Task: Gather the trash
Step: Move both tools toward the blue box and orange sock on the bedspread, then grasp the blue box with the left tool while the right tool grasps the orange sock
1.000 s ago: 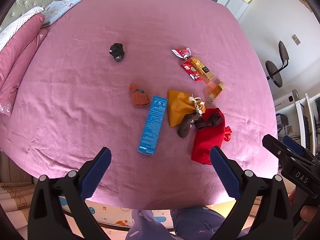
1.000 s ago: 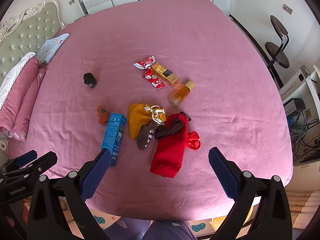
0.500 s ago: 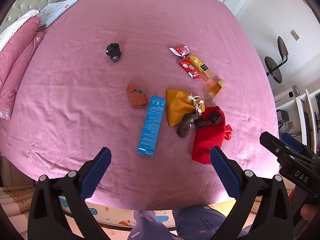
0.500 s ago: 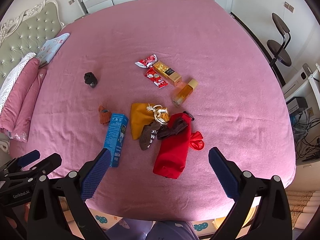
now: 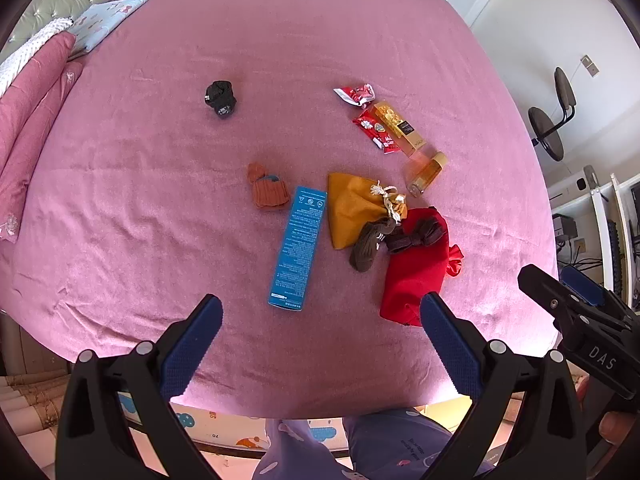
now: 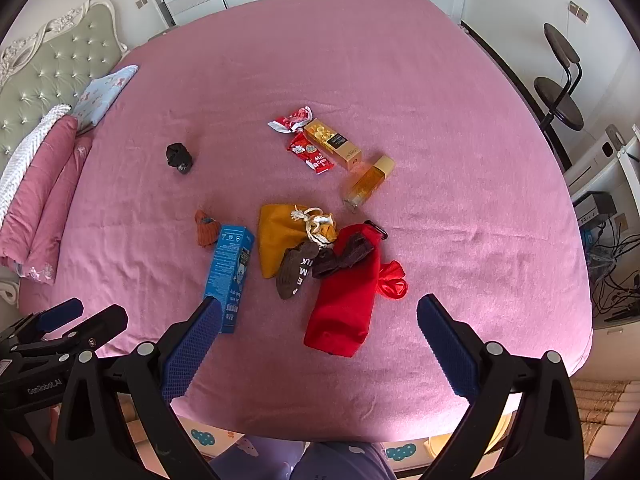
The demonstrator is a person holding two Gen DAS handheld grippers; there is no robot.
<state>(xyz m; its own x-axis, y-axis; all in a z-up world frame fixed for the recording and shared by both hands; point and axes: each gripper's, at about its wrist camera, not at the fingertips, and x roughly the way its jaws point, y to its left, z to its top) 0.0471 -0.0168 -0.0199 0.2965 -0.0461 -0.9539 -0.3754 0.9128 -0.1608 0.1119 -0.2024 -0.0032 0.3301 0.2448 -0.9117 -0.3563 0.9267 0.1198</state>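
Note:
On the pink bed (image 5: 160, 160) lie a long blue box (image 5: 297, 246) (image 6: 229, 272), two red snack wrappers (image 5: 356, 94) (image 5: 374, 128) (image 6: 292, 119) (image 6: 310, 154), a gold carton (image 5: 400, 128) (image 6: 334, 144) and a small amber bottle (image 5: 426, 170) (image 6: 368, 180). My left gripper (image 5: 320, 316) hovers open above the near bed edge, just short of the blue box. My right gripper (image 6: 318, 316) is open over the red pouch (image 6: 346, 300) (image 5: 416, 272), empty.
A mustard drawstring pouch (image 5: 352, 208), brown socks (image 5: 376, 240), an orange knit piece (image 5: 269, 192) and a black bundle (image 5: 221, 98) also lie on the bed. Pillows (image 5: 36, 92) sit at the left. A stool (image 5: 556, 120) and shelving stand right. A person's legs (image 5: 340, 448) are below.
Both grippers have moved slightly forward and lower toward the bed, so the items appear a little nearer. Nothing on the bed has moved, and both stay open.

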